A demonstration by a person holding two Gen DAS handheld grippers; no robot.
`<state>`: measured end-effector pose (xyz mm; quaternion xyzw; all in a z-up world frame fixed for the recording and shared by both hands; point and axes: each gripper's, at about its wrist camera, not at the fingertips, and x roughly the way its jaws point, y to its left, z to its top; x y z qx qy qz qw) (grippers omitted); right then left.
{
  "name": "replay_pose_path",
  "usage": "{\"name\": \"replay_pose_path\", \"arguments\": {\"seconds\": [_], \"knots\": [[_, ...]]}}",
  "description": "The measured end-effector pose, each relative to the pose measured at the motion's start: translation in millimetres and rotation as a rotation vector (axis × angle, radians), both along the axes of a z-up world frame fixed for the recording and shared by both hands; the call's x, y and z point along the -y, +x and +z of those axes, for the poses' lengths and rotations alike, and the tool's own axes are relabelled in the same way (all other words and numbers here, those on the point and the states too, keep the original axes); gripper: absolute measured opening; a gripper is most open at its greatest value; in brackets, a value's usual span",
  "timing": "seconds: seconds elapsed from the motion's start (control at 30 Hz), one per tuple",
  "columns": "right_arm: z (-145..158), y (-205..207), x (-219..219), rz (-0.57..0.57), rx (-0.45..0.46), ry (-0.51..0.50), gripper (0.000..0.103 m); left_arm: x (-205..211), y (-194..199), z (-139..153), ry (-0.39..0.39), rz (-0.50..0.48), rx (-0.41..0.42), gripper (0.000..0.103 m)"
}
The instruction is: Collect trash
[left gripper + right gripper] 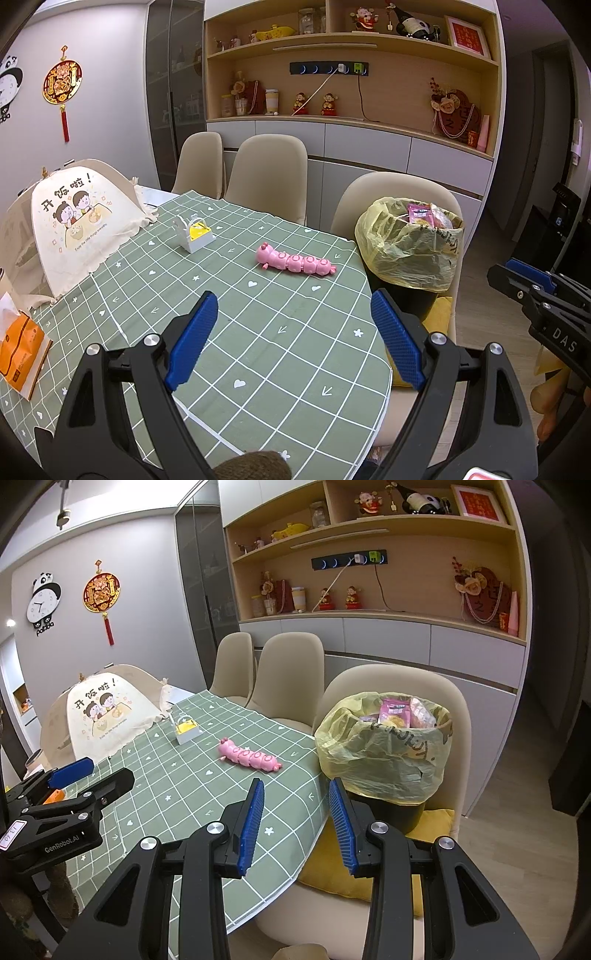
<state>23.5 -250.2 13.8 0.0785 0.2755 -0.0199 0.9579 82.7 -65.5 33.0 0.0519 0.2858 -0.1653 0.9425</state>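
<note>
On the chair beside the table, in the left wrist view, the lined trash bin (pixel 410 247) holds light, crinkly wrappers; judged soft, best pinched at an edge. The left gripper (pixel 293 332) gapes empty. The right wrist view alone shows the panda clock (pixel 42 603); the right gripper (pixel 295 823) stands apart, empty.

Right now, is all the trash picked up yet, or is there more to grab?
Mostly done, it seems. The trash bin on the chair already holds snack wrappers. Nothing is in hand: the left gripper and right gripper are both open and empty. On the table I see only a pink toy, a small box, and a tissue pack, not obvious trash.
</note>
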Motion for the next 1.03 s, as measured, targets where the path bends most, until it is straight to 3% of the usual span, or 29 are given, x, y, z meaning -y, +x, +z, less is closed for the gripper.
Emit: {"name": "replay_pose_path", "arguments": {"seconds": [0.7, 0.87, 0.93, 1.03], "knots": [[-1.5, -4.5, 2.2, -0.009, -0.004, -0.005, 0.035, -0.3, -1.6, -1.9, -0.003, -0.012, -0.002, 0.081], [-4.4, 3.1, 1.8, 0.008, -0.027, -0.01, 0.035, -5.9, 2.7, -11.3, -0.005, -0.021, -0.052, 0.081], [-7.6, 16.6, -2.0, 0.041, -0.047, -0.014, 0.035, -19.6, 9.2, -23.1, 0.017, 0.023, -0.092, 0.08], [-16.9, 38.6, -15.6, 0.106, -0.084, -0.03, 0.035, -69.2, 21.4, -51.0, 0.027, 0.21, -0.174, 0.079]]}}
